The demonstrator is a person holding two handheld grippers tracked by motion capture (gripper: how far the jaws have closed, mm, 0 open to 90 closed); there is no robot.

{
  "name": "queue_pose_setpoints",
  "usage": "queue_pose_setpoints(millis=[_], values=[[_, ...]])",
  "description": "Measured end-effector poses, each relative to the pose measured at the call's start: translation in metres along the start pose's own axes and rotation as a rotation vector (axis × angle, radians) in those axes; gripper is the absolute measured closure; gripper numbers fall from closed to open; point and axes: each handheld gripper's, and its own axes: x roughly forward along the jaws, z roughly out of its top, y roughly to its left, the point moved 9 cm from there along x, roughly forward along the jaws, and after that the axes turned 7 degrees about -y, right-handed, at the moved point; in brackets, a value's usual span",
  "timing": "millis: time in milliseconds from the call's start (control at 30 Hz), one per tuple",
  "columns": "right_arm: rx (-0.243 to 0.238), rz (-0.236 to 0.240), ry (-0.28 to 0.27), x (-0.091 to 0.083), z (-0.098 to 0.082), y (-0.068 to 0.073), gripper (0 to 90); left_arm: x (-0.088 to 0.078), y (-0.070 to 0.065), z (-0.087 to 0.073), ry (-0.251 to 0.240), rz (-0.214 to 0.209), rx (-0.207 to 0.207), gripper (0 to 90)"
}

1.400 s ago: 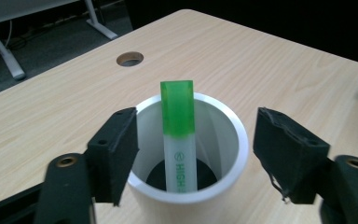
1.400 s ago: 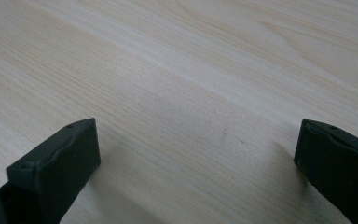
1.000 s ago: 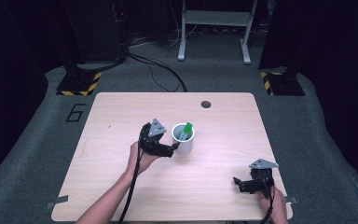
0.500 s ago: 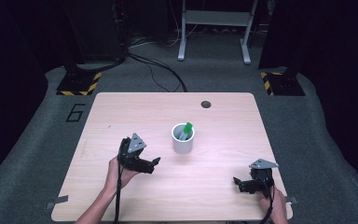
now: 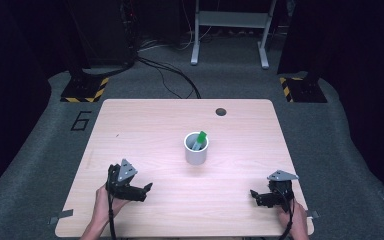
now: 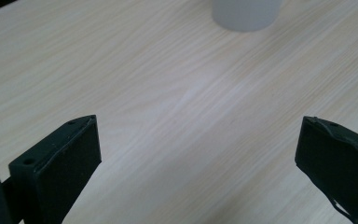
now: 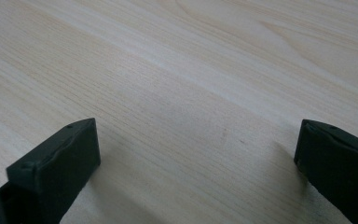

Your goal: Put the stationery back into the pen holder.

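A white cup (image 5: 196, 149) stands upright in the middle of the wooden table (image 5: 145, 125), with a green marker (image 5: 199, 139) leaning inside it. My left gripper (image 5: 147, 189) rests low at the front left, well away from the cup, its jaws wide apart and empty. In the left gripper view the cup's base (image 6: 245, 13) is at the top, beyond the open gripper (image 6: 200, 163). My right gripper (image 5: 254, 195) sits near the front right corner, open with nothing between its jaws. The right gripper view has that gripper (image 7: 196, 158) over bare wood.
A dark round hole (image 5: 221, 111) marks the table's far side. Beyond the table, cables (image 5: 165, 75), a white metal stand (image 5: 229, 30) and yellow-black striped floor plates (image 5: 84, 90) lie on the grey carpet. A "6" (image 5: 81, 120) is marked left of the table.
My left gripper has drawn back from beside the cup toward the front left of the table, leaving the green marker in the cup. The right gripper has stayed put.
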Motion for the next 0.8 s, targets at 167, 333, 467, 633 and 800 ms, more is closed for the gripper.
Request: queue_pose_setpoints(millis=[167,333,467,633,800], values=[[0.003,-0.001,0.001,0.000,0.000,0.000,0.0,-0.005,0.009,-0.031,0.035,0.015,-0.055,0.0],[0.000,0.000,0.000,0.000,0.000,0.000,0.0,-0.008,0.019,-0.063,0.076,0.055,-0.098,0.0],[0.000,0.000,0.000,0.000,0.000,0.000,0.0,-0.013,0.027,-0.087,0.112,0.092,-0.134,0.0],[0.002,-0.001,-0.001,0.000,0.000,0.000,0.0,-0.016,0.034,-0.094,0.068,0.105,-0.173,0.0],[0.000,0.000,0.000,0.000,0.000,0.000,0.0,-0.015,0.036,-0.095,0.072,0.092,-0.201,0.0]])
